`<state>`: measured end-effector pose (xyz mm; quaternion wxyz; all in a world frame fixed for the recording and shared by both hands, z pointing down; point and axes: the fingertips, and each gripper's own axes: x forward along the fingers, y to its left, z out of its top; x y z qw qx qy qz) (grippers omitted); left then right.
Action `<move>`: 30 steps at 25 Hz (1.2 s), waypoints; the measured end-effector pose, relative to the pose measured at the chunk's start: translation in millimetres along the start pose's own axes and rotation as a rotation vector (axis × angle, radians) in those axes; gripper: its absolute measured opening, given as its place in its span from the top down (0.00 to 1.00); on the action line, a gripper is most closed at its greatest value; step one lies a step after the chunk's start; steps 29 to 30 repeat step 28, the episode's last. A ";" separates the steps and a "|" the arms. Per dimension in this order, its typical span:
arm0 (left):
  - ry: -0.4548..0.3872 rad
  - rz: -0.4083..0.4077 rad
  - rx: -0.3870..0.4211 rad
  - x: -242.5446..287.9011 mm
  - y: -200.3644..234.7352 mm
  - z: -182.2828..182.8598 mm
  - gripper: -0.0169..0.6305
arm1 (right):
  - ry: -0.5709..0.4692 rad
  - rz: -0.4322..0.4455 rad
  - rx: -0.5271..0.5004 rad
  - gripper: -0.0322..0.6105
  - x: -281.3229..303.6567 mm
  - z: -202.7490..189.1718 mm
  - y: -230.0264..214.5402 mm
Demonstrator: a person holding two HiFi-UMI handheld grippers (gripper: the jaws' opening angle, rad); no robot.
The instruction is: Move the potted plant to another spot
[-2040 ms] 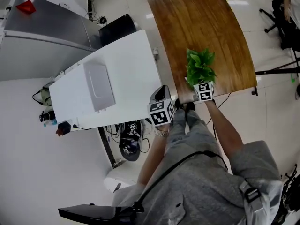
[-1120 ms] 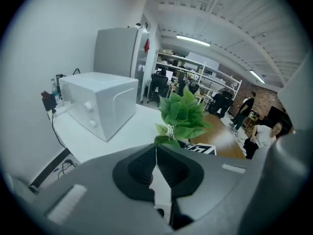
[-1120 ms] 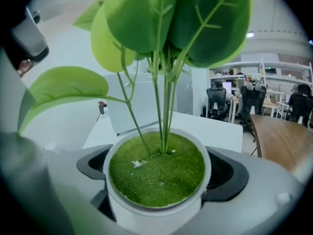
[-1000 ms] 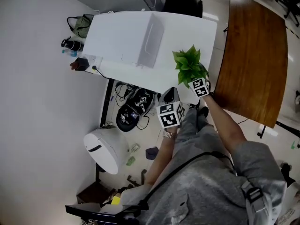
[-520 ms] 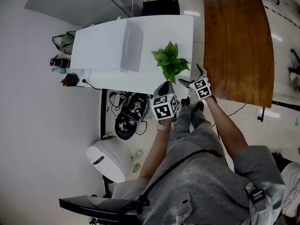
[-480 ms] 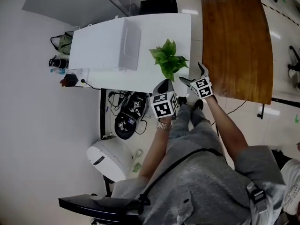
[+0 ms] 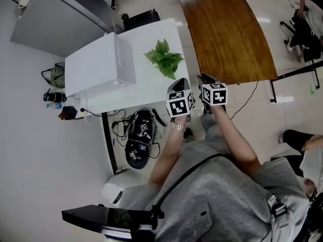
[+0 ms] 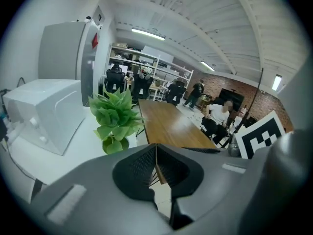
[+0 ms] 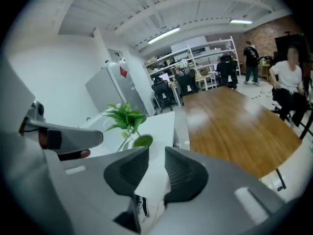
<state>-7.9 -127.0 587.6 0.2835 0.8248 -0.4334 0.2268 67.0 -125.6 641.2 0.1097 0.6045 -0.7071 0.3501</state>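
Note:
The potted plant (image 7: 164, 58), green leaves in a small green pot, stands free on the white table (image 7: 146, 84) near its right edge. It shows ahead and left in the left gripper view (image 8: 116, 117) and in the right gripper view (image 9: 129, 119). My left gripper (image 7: 176, 83) hangs off the table's near edge, short of the plant, with its pads pressed together and nothing in them (image 8: 155, 150). My right gripper (image 7: 204, 78) is beside it, over the floor gap between the two tables; its jaws are closing on nothing, a narrow gap left (image 9: 156, 155).
A white box-shaped appliance (image 7: 101, 67) takes up the white table's left half. The long wooden table (image 7: 227, 29) runs to the right. Bags and shoes (image 7: 139, 140) lie under the white table. A grey cabinet (image 7: 60, 14) stands behind; a seated person (image 9: 288, 87) is far right.
The right gripper carried the plant from the wooden table to the white table, let it go and drew back. Both grippers are now clear of the plant.

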 end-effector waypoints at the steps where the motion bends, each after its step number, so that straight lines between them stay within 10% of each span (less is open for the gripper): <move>1: 0.003 -0.010 0.009 -8.9 -1.0 -3.9 0.94 | 0.009 -0.009 -0.011 0.83 -9.9 -4.3 11.0; 9: 0.079 -0.052 0.040 -59.1 10.5 -52.4 0.95 | 0.088 -0.046 -0.101 0.91 -61.8 -46.2 87.4; 30: 0.012 -0.079 0.120 -68.9 -41.3 -27.3 0.95 | 0.057 -0.028 -0.125 0.91 -100.1 -14.8 72.0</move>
